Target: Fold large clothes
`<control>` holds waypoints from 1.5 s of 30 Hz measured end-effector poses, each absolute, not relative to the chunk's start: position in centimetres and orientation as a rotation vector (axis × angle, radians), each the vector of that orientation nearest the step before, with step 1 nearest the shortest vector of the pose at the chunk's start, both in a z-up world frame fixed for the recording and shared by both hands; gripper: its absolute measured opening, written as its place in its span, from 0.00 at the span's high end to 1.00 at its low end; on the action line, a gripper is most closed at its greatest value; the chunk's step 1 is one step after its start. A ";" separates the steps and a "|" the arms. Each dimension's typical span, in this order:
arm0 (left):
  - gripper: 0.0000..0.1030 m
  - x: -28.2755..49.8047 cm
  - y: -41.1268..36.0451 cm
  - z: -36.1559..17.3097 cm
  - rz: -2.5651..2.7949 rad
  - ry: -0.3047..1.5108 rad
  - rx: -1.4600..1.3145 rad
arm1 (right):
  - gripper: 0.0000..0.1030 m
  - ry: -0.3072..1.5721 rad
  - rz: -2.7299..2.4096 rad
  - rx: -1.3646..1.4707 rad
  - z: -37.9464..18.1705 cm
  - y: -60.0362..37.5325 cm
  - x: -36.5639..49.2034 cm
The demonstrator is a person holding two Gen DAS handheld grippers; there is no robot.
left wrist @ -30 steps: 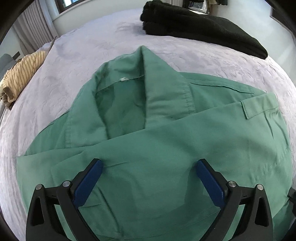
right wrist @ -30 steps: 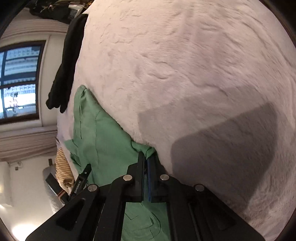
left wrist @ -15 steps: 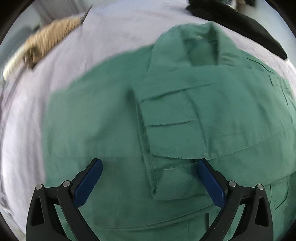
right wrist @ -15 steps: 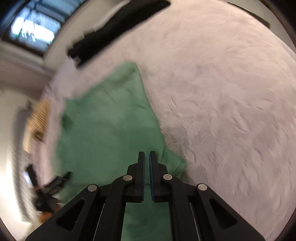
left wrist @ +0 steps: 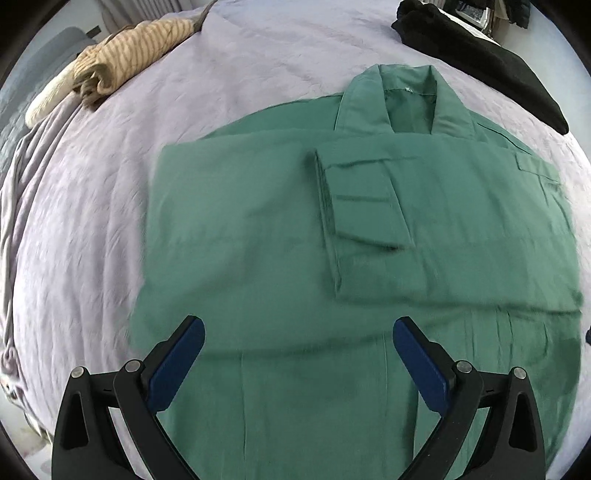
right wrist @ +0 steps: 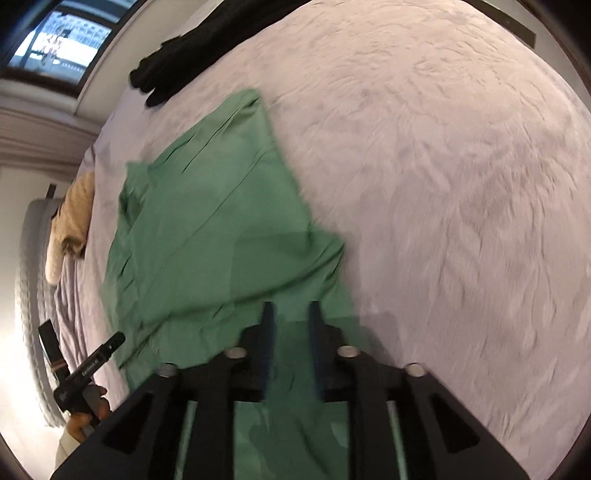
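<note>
Both jaws hold nothing: my right gripper (right wrist: 290,314) is opening to let go of the green shirt (left wrist: 332,258), while my left gripper (left wrist: 295,343) hovers spread wide over it, since 2 sleeves already lie folded just ahead of both.

The setting was a home bedroom. A bed (left wrist: 258,55) with a pale lilac cover filled both views, garments lay on it, and a window (right wrist: 55,33) stood beyond a curtained wall.
</note>
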State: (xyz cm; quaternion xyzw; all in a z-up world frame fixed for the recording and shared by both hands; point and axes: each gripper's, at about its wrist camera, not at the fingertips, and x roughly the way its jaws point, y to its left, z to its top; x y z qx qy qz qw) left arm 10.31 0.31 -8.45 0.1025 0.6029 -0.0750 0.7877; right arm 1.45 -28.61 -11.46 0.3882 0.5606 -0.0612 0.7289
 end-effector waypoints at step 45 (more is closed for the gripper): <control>0.00 -3.2 7.4 -2.3 -0.025 1.392 0.130 | 0.14 1.444 0.119 0.679 -7.3 -18.8 -0.3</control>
